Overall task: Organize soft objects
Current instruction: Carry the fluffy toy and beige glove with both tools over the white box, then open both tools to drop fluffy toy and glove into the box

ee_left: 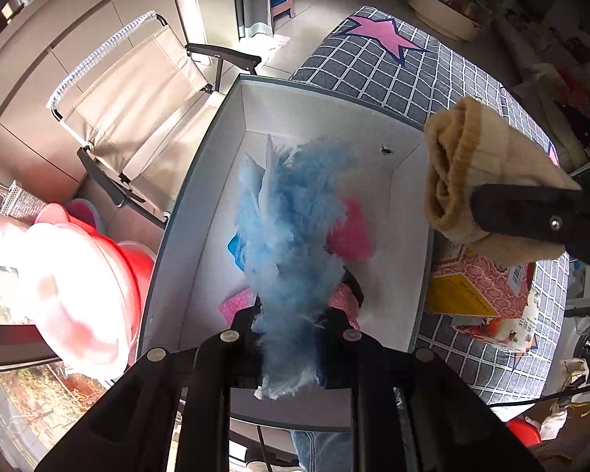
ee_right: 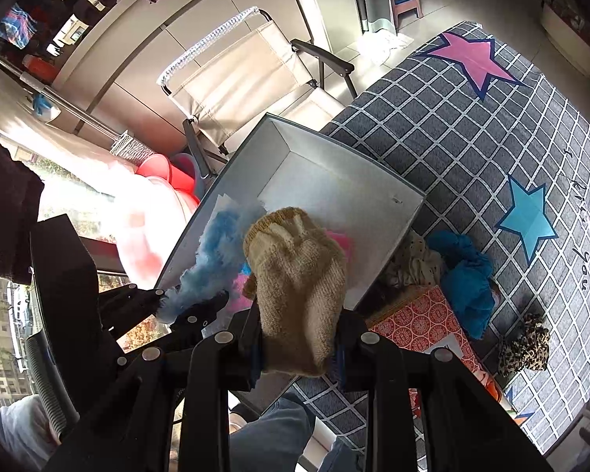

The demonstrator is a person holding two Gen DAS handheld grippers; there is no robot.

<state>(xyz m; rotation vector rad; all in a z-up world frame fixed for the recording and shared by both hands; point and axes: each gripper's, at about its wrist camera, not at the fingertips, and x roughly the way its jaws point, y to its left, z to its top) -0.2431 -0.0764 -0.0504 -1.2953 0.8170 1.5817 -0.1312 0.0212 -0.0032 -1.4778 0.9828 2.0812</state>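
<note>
Already your left gripper [ee_left: 291, 338], jaws clamped on the blue feathery tuft [ee_left: 291, 228], hangs it lengthwise inside the box [ee_left: 200, 181], while your right gripper [ee_right: 299, 348], gripping the beige glove [ee_right: 295, 275], hovers over the box's near-right corner.

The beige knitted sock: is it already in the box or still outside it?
Outside. The right claw is shut on the beige sock and holds it in the air above the box.

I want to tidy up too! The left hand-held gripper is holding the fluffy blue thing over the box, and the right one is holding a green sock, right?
Almost. The right hand-held gripper holds a beige knitted sock, not a green one; the right wrist view shows it. The left hand-held gripper does hold the fluffy blue thing over the box.
</note>
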